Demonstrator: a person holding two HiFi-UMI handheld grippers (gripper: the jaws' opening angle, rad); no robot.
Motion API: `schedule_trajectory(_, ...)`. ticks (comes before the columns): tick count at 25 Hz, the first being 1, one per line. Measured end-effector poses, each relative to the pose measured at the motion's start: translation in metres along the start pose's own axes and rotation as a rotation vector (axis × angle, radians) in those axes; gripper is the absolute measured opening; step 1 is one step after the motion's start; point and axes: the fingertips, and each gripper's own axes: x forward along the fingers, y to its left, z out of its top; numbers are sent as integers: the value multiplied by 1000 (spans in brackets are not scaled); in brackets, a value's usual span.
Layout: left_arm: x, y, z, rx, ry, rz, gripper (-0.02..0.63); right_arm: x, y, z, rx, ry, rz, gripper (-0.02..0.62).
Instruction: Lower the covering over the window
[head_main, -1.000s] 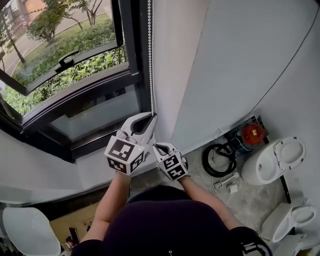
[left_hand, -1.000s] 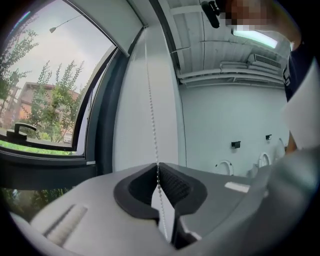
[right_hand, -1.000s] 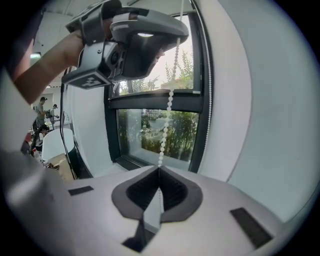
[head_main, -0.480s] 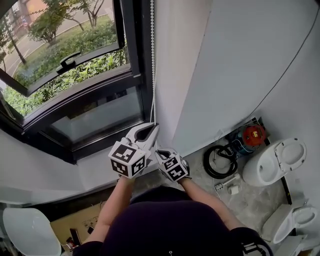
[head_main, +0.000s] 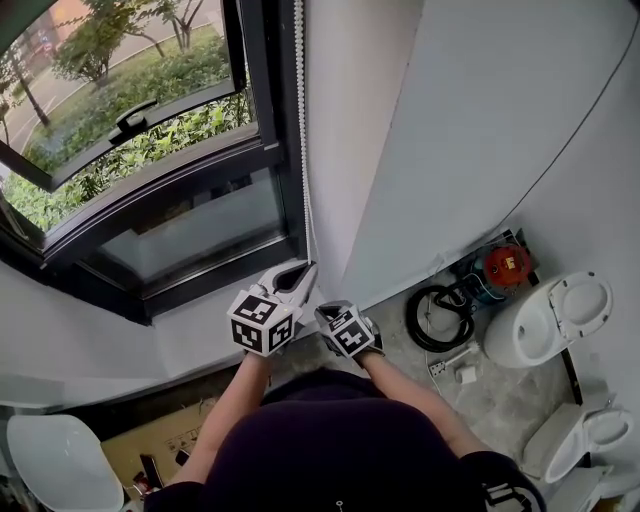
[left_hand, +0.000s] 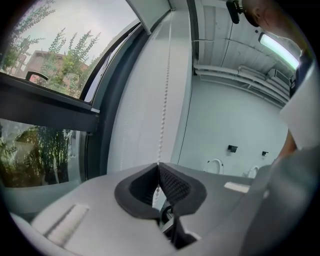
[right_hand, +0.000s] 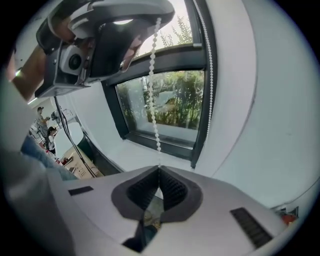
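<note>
Window (head_main: 150, 190) takes the upper left of your head view, dark-framed, with its upper sash swung out over green shrubs. Below it, at the lower left, sit a white seat (head_main: 55, 465) and a box (head_main: 160, 440). The blind (left_hand: 150, 10) shows only in your left gripper view, as a pale edge high at the window's top. Most of the glass is uncovered.

The chain (head_main: 302, 140) hangs down the right side of the frame, between the glass and the white wall (head_main: 450, 130).

Your left gripper (head_main: 308, 268) is at the frame's lower right corner, with its jaws closed tight on the chain. Its own view shows the beads running down into the pinched pads (left_hand: 175, 186). Just right of it and lower, your right gripper (head_main: 322, 312) has its jaws closed on the same strand. In the right gripper view the beads drop from the left gripper overhead straight into its pads, and a second strand runs beside the frame. The two grippers are just beside each other, left above right.

Further right, on the floor by the wall, lie a coiled black hose (head_main: 435, 320) and a red object (head_main: 507, 265). Two white toilets (head_main: 555, 320) stand at the right edge.
</note>
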Motion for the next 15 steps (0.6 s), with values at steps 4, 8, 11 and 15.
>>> schedule_trajectory(4, 6, 0, -7, 2, 29, -5, 14, -2, 0, 0, 1, 1, 3, 12)
schedule_trajectory(8, 7, 2, -31, -61, 62, -7, 14, -3, 1, -1, 2, -1, 5, 12)
schedule_trajectory(11, 8, 2, -40, -64, 84, -6, 14, -4, -1, -2, 2, -2, -3, 12)
schedule_trajectory(15, 7, 6, -44, -68, 85, 3, 14, -9, -10, 1, -35, -31, -61, 14)
